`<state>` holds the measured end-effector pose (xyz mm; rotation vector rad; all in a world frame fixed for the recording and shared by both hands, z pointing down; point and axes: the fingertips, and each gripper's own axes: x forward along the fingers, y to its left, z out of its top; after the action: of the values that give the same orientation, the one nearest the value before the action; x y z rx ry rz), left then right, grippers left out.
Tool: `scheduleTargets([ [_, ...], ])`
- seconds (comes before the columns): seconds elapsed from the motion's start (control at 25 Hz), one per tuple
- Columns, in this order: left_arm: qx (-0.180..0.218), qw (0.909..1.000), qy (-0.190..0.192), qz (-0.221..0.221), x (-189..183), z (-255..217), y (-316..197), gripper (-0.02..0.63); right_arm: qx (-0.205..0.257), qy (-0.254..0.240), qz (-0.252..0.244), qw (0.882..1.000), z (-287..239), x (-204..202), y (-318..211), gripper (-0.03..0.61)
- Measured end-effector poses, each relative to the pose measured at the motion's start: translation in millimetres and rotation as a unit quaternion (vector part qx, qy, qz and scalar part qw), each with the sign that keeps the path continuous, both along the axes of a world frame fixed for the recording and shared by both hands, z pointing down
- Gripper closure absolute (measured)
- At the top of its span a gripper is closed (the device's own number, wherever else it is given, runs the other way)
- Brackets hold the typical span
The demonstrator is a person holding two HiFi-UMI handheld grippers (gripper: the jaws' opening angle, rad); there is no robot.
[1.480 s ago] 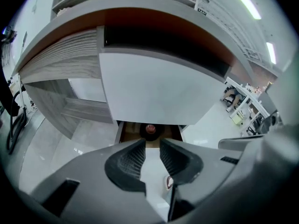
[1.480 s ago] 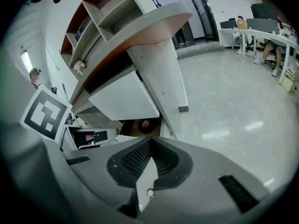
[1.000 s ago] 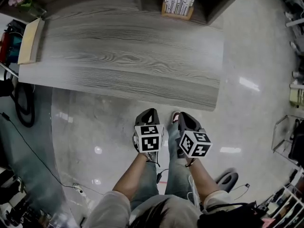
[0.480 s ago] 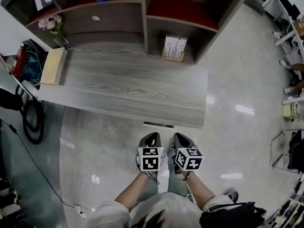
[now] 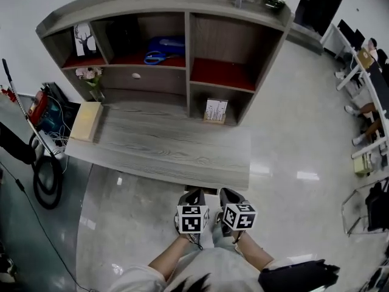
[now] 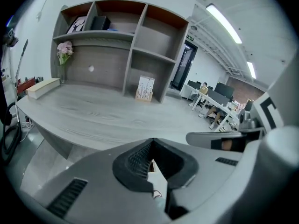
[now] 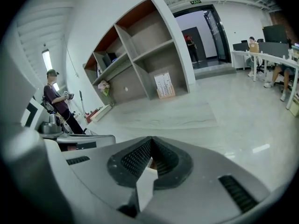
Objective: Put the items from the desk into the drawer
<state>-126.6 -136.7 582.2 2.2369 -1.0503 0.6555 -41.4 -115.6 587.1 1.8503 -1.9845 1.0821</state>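
Sitting on the desk (image 5: 164, 148): one box (image 5: 86, 120), one vase (image 5: 96, 93), one calendar (image 5: 214, 111).

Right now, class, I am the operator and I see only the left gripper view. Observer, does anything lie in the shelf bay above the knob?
Observer: Yes. The head view shows what look like blue scissors lying on that bay's red floor.
Operator: Is the right gripper open?
Observer: No. The right gripper view shows the right gripper with its jaws together and nothing between them.
Operator: Is anyone near the desk?
Observer: Yes. The right gripper view shows a person standing off the end of the desk where the box lies.
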Motion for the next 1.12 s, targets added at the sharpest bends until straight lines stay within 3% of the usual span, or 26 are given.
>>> scheduleTargets([
  [0.32, 0.043, 0.9978, 0.044, -0.025, 1.6, -61.6, -26.9, 0.606, 0.051, 0.025, -0.001, 0.998, -65.7, 12.3, -20.1, 0.58],
  [0.68, 0.103, 0.9909, 0.068, -0.052, 5.0, -117.7, -57.5, 0.606, 0.107, 0.05, 0.0, 0.993, -120.8, 34.7, -38.2, 0.58],
  [0.92, 0.129, 0.9882, 0.062, -0.056, 14.5, -134.0, -66.2, 0.606, 0.139, 0.054, 0.005, 0.989, -149.9, 52.0, -52.7, 0.58],
  [1.12, 0.127, 0.9891, 0.054, -0.051, 22.3, -131.9, -62.9, 0.606, 0.142, 0.052, -0.003, 0.988, -149.8, 53.5, -56.2, 0.58],
])
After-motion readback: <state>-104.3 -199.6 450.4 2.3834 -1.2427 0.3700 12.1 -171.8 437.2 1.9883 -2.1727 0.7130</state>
